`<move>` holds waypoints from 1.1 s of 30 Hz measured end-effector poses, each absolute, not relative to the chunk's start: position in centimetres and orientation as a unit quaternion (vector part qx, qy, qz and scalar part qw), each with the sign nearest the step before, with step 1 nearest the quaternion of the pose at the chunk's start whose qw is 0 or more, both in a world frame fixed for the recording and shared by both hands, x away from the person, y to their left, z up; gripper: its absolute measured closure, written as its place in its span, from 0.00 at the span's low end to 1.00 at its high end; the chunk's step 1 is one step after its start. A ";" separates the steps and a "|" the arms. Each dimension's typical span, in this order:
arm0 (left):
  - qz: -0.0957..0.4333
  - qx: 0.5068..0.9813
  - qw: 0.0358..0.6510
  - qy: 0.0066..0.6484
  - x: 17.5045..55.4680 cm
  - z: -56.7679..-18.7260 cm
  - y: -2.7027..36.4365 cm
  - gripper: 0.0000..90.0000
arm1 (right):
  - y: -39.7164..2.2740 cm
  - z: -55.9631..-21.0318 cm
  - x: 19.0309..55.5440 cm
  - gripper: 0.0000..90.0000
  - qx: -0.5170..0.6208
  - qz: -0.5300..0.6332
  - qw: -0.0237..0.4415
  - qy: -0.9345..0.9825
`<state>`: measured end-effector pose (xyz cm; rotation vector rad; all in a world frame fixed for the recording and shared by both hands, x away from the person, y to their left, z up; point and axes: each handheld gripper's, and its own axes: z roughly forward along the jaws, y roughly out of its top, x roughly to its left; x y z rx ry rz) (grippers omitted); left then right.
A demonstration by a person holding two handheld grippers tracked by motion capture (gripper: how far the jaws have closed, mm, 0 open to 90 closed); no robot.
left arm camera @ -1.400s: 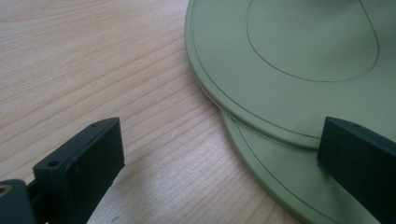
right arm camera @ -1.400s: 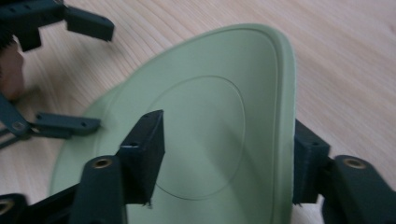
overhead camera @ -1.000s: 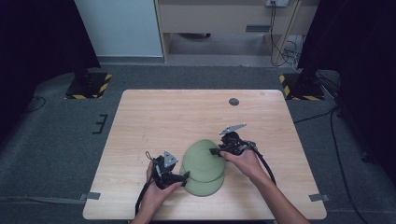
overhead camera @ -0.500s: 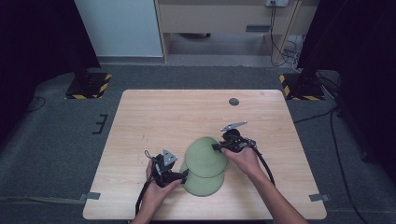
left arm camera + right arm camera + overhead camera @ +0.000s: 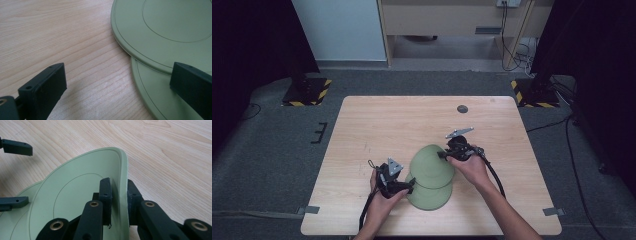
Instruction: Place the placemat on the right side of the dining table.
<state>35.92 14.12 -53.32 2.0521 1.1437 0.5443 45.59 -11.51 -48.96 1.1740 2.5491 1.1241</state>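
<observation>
- Green round plastic plates sit stacked near the front of the pale wooden table (image 5: 377, 125); the upper green plate (image 5: 430, 162) overlaps the lower green plate (image 5: 428, 196).
- Right gripper (image 5: 119, 192) has just been closing, its jaws pinching the upper plate's raised rim.
- Left gripper (image 5: 120, 82) stands wide open, straddling the lower plate's edge.

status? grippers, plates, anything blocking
Right gripper shut on upper plate rim, jaws just closing. Left gripper open, straddling lower plate edge. Nothing blocking.
</observation>
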 end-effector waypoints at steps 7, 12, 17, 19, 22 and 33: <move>0.206 0.796 0.354 0.445 35.8 -53.2 14.4 0.01 | -11.7 -49.0 46.0 0.89 0.393 0.372 0.056 0.839; 0.204 0.797 0.352 0.446 36.0 -53.1 15.0 0.02 | -12.5 -48.6 46.0 0.91 0.396 0.378 0.058 0.835; 0.206 0.792 0.347 0.458 36.2 -52.9 16.2 0.03 | -13.2 -48.0 45.9 0.93 0.401 0.384 0.055 0.830; 0.207 0.787 0.348 0.465 36.3 -52.9 16.9 0.03 | -13.4 -47.7 45.8 0.94 0.402 0.388 0.051 0.828; 0.210 0.779 0.347 0.479 36.6 -52.8 18.0 0.04 | -13.8 -47.4 45.7 0.95 0.401 0.393 0.050 0.826; 0.216 0.758 0.334 0.516 37.3 -52.9 20.7 0.04 | -15.3 -46.1 45.4 0.95 0.411 0.411 0.047 0.813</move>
